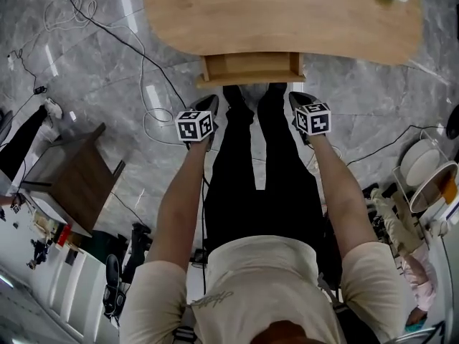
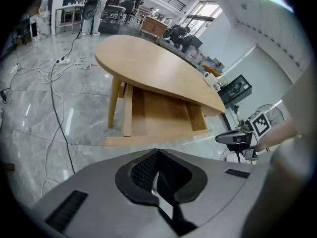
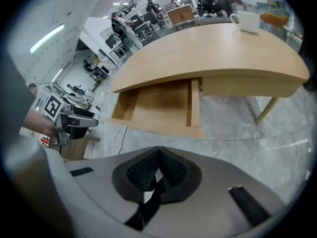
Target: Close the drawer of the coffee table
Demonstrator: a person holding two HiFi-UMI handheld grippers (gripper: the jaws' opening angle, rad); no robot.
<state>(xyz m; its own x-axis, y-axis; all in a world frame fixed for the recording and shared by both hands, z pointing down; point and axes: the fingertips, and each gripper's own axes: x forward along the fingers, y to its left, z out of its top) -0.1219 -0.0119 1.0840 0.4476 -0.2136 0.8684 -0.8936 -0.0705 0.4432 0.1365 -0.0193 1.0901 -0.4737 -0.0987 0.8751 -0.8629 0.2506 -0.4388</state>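
While out from the coffee table (image 1: 287, 13), drawer (image 1: 251, 67) bare inside.

light wood drawer (image 1: 251, 68), grey marbled floor (image 1: 129, 63)

The coffee table (image 1: 287, 16) has a rounded top of light wood on slim, tapered wooden legs, and it stands on a grey marble floor (image 1: 107, 84). Its drawer (image 1: 251, 67), a shallow box of the same light wood, is pulled well out from under the top's near edge. The drawer is level, with its front panel facing the person.
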